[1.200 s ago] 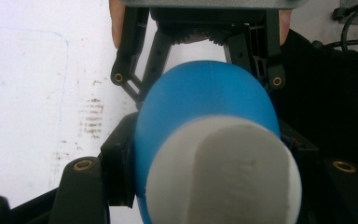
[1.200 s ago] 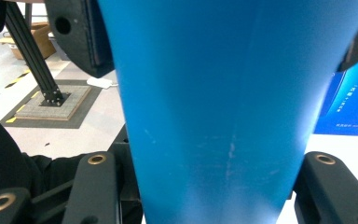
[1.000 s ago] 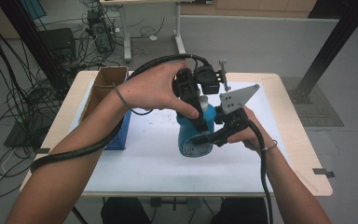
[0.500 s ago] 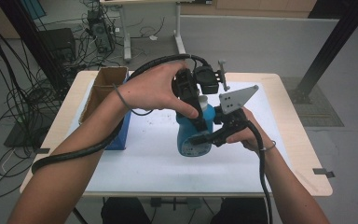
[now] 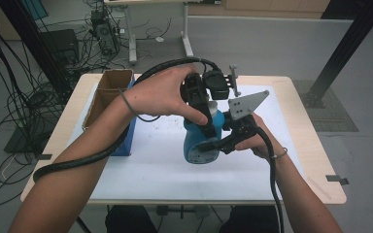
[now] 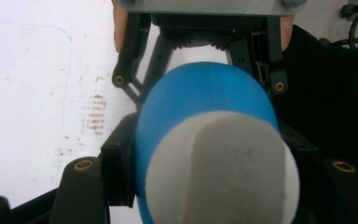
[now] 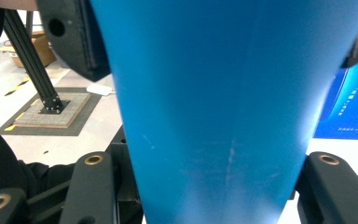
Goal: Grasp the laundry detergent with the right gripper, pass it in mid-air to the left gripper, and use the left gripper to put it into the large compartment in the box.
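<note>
Blue bottle (image 5: 201,145) gripped from two sides.
Your left gripper (image 5: 205,124) descends from twelve o'clock, clenched near its white cap (image 6: 221,172); your right gripper (image 5: 212,144), level from three o'clock, clamps its body.

Blue bottle (image 5: 201,145): a round printed label is on its lower front in the high view, but the print is too small and blurred to read.
Blue box (image 7: 349,105): some white characters stand on its side in the right gripper view; they are too small, no word can be made out.
Cardboard box (image 5: 108,92): no print can be read.
Readable text in total: none.
</note>
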